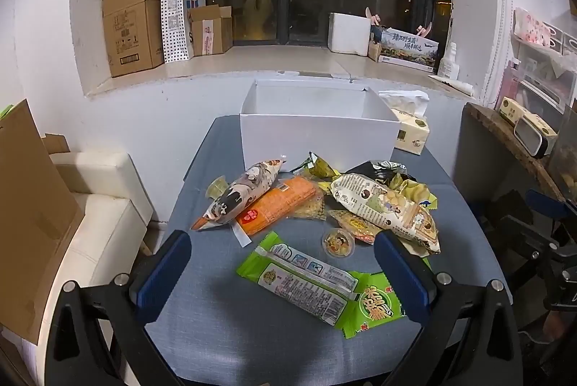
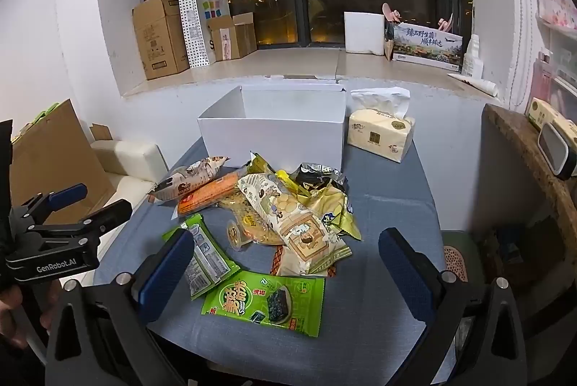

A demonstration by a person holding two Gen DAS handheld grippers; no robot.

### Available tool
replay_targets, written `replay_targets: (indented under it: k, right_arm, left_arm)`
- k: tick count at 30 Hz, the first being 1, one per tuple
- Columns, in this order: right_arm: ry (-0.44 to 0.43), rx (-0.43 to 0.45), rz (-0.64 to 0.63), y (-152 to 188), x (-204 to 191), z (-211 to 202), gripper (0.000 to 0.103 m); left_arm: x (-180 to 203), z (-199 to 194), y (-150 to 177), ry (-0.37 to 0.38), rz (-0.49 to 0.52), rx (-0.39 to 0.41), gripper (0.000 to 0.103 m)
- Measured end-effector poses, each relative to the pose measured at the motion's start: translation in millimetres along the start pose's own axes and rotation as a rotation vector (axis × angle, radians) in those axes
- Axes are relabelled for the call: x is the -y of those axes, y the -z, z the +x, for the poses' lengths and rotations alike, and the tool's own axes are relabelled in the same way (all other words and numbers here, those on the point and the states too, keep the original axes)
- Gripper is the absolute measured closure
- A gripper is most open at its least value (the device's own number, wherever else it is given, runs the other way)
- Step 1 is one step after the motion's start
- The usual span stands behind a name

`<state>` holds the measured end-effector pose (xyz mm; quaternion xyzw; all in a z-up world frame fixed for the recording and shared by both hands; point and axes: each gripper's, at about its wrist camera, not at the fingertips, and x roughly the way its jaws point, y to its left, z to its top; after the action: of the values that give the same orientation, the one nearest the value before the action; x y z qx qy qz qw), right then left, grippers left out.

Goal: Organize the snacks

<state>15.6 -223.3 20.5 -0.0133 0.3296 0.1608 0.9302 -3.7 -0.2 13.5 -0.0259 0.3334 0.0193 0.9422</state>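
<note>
Both grippers spread wide, holding nothing. Left gripper (image 1: 281,272) nearer: green wafer pack (image 1: 306,281) lies between its fingers at lower centre, long axis slanting upper-left to lower-right. White box (image 1: 317,137) beyond pile.

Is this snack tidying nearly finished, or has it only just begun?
Barely begun, it seems. Done: nothing visible; the part of the white box that shows looks empty. In hand: nothing; the left tool and right tool both hover open above the table. Left: the whole heap, including the green seaweed packet, the orange packet and the small jelly cup.
</note>
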Motion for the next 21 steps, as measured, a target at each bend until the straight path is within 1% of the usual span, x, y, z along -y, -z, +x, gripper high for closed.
replay_targets:
  k: [15,21]
  right_arm:
    - [-0.001,-0.003,-0.002,1.1,-0.6,0.9,0.0]
    - [0.0,-0.006,-0.004,1.6,-0.6,0.9,0.0]
  left_arm:
    - [2.4,-1.3,-1.0,-0.002,0.008,0.0,0.0]
    - [7.3,0.2,0.5,0.01,0.025,-0.012,0.0]
